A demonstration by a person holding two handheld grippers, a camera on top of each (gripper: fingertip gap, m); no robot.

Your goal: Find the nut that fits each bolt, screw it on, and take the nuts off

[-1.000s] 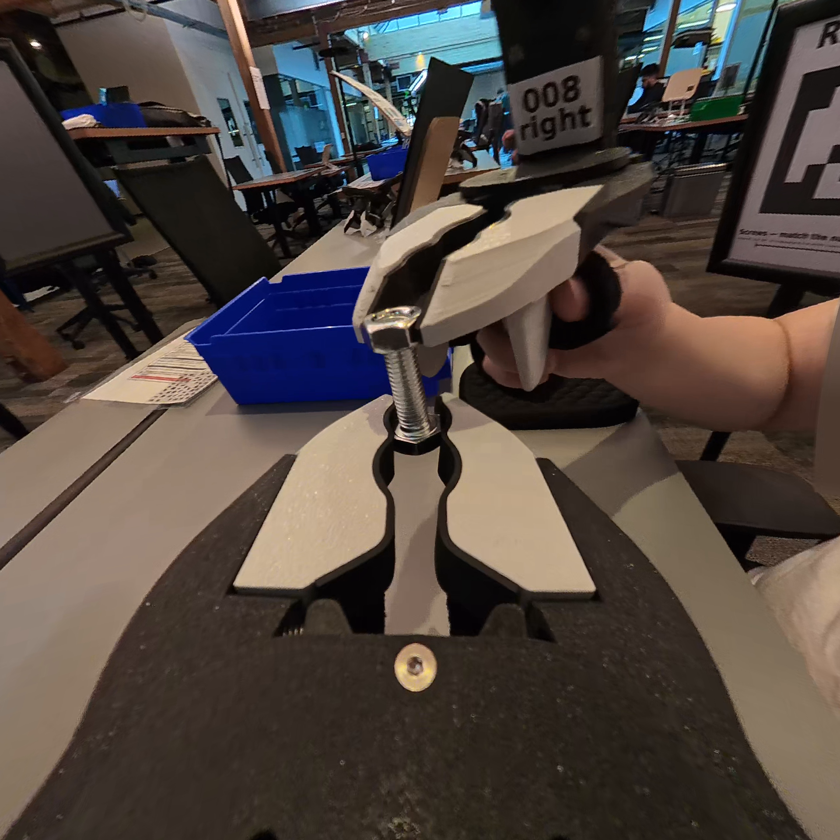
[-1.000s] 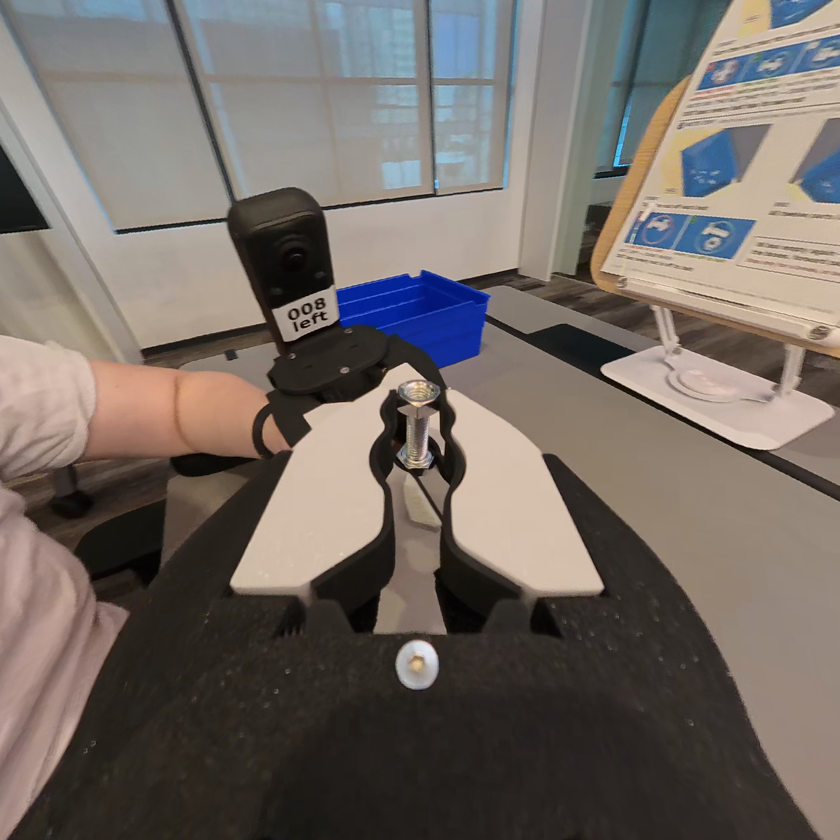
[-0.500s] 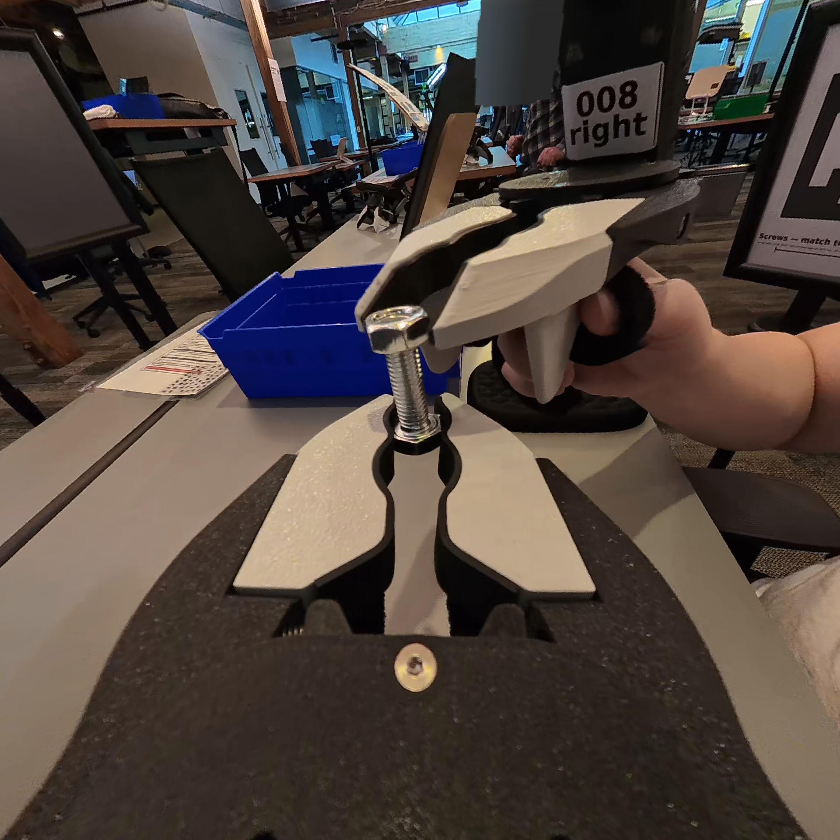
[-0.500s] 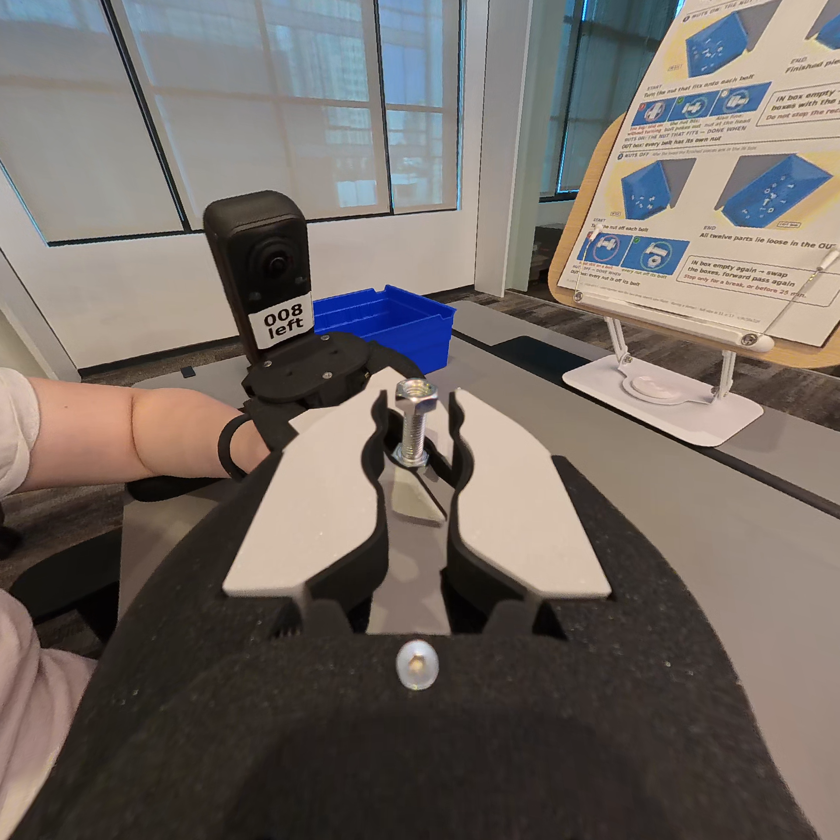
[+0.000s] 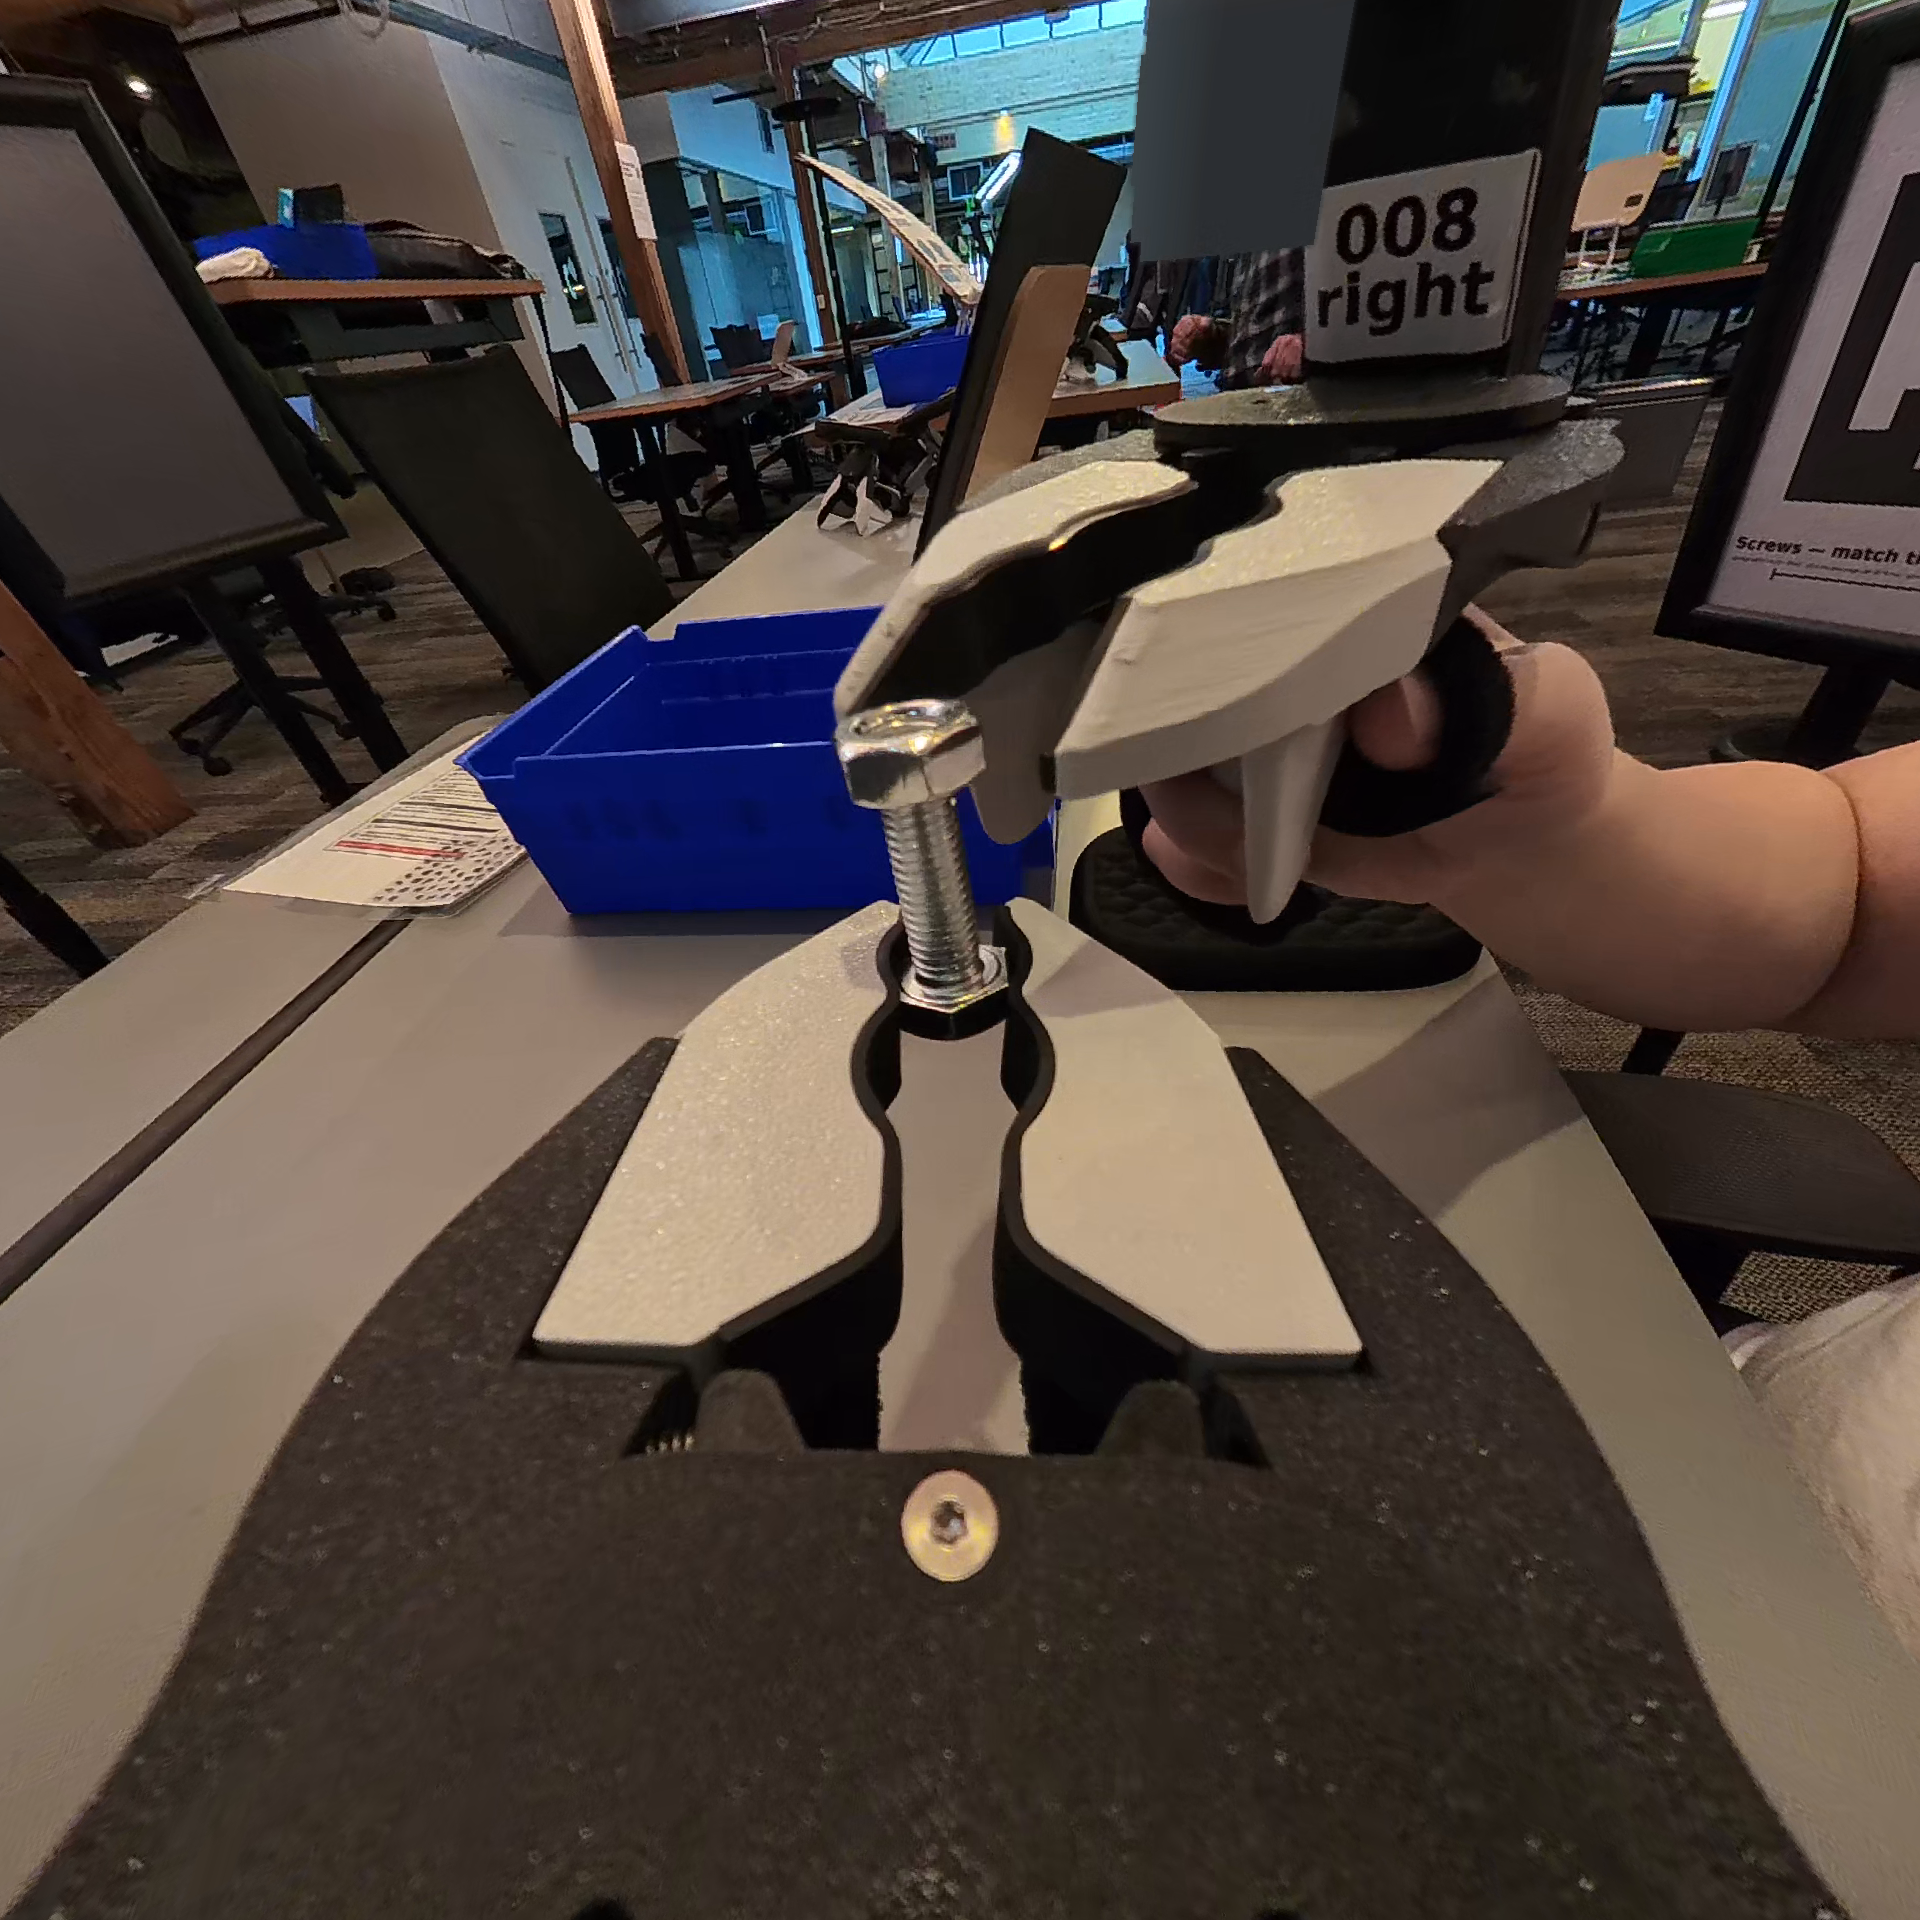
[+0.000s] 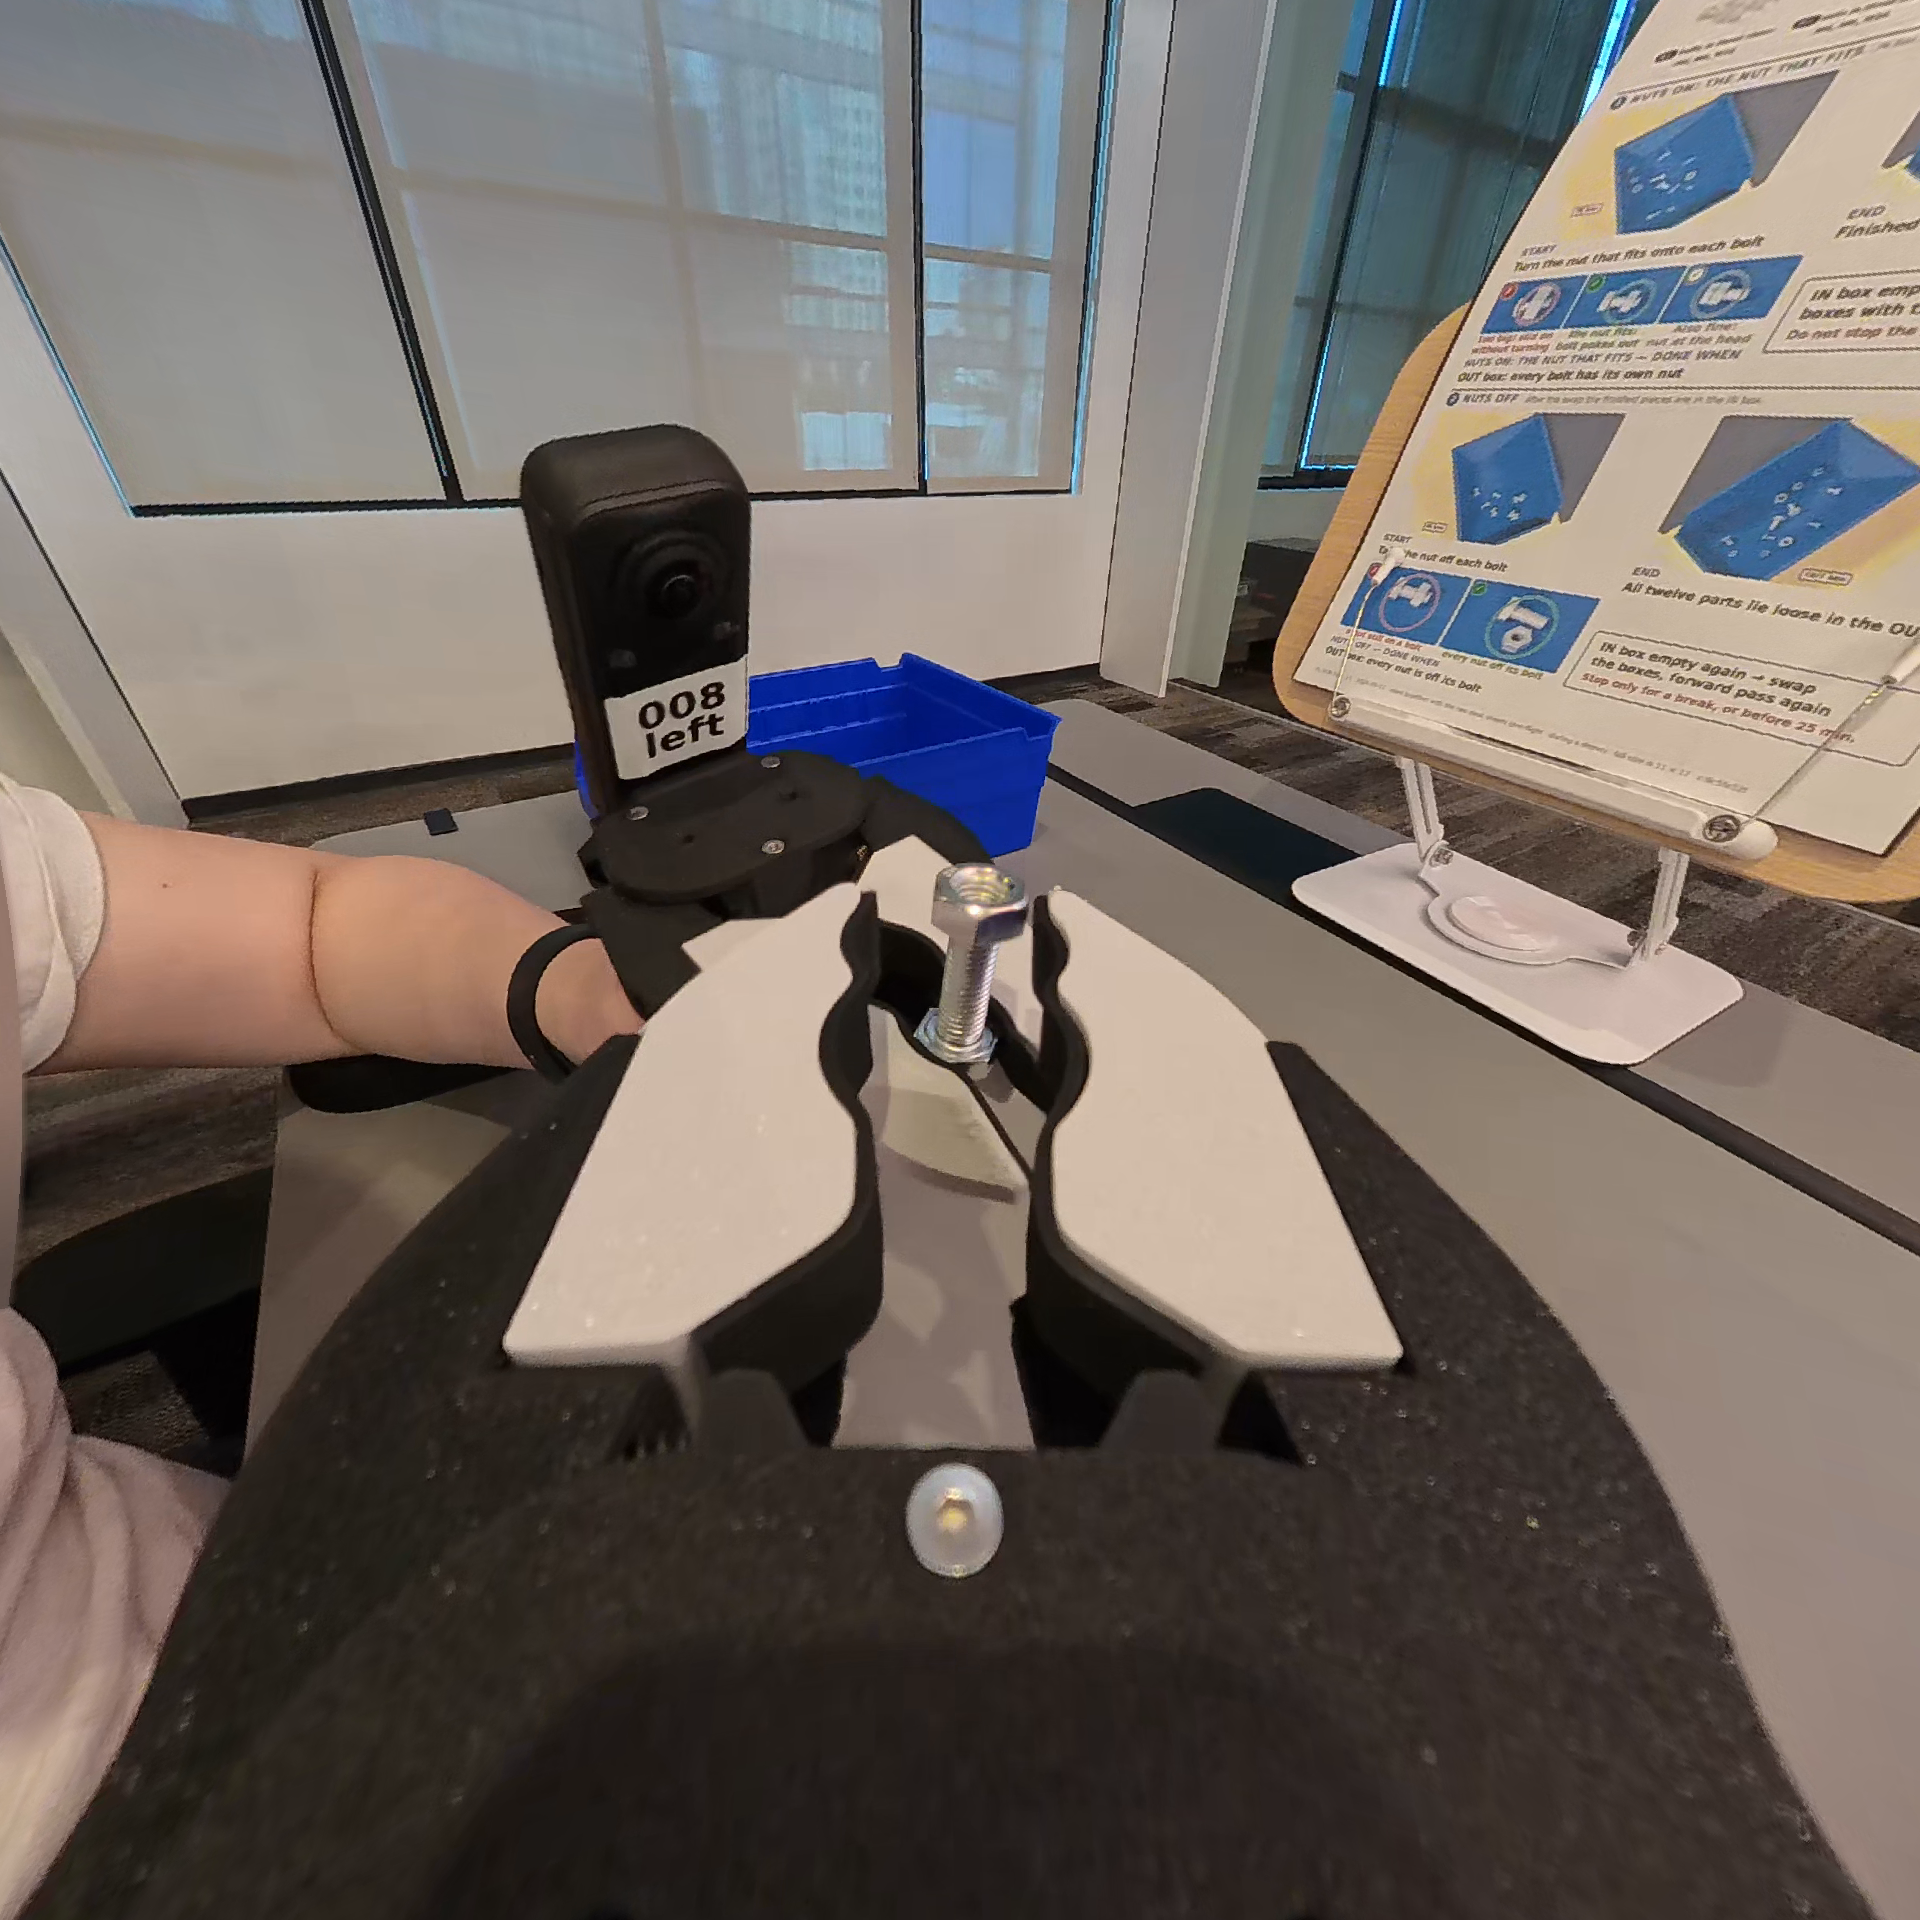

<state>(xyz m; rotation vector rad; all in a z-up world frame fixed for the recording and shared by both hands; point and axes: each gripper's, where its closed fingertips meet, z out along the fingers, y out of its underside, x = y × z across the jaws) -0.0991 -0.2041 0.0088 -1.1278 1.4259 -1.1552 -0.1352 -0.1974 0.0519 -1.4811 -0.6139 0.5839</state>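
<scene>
A shiny steel bolt (image 5: 928, 831) stands upright with its hex head on top and its threaded shank running down into a nut (image 5: 948, 993). The left gripper (image 5: 945, 1003) is closed on that nut, pinched between its black-lined tips. The right gripper (image 6: 951, 935) stands with its jaws parted on either side of the bolt head, touching nothing. Both have pale, grainy, curved fingers. A blue plastic bin (image 5: 717, 758) sits beyond the tips on the smooth grey table (image 5: 312, 1091).

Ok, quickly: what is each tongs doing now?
Left tongs: closed on the nut, bolt upright.
Right tongs: open around the bolt head, not clamping.
</scene>
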